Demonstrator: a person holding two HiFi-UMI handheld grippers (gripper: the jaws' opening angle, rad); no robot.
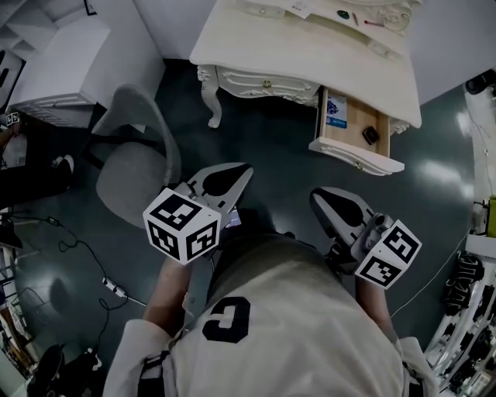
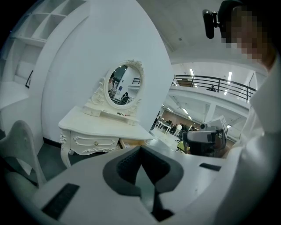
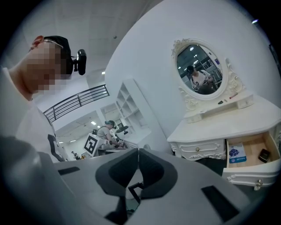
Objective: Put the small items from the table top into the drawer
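Note:
The white dressing table point(image 1: 256, 46) stands ahead of me, its right-hand drawer point(image 1: 358, 159) pulled open. Inside lie a blue-and-white packet point(image 1: 335, 108) and a small black item point(image 1: 370, 135). On the little shelf under the oval mirror point(image 3: 199, 68) rest a dark round item point(image 1: 342, 14) and a red pen point(image 1: 373, 23). My left gripper point(image 1: 245, 169) and right gripper point(image 1: 316, 198) hover over the dark floor, well short of the table. Both point toward it with jaws shut and nothing between them. The right gripper view shows the drawer point(image 3: 257, 172) at lower right.
A grey chair point(image 1: 136, 167) stands left of the left gripper, near the table's curved leg point(image 1: 212, 101). Cables point(image 1: 85, 256) trail over the floor at the left. A white shelf unit point(image 1: 62, 62) fills the upper left, and equipment point(image 1: 473, 287) lines the right edge.

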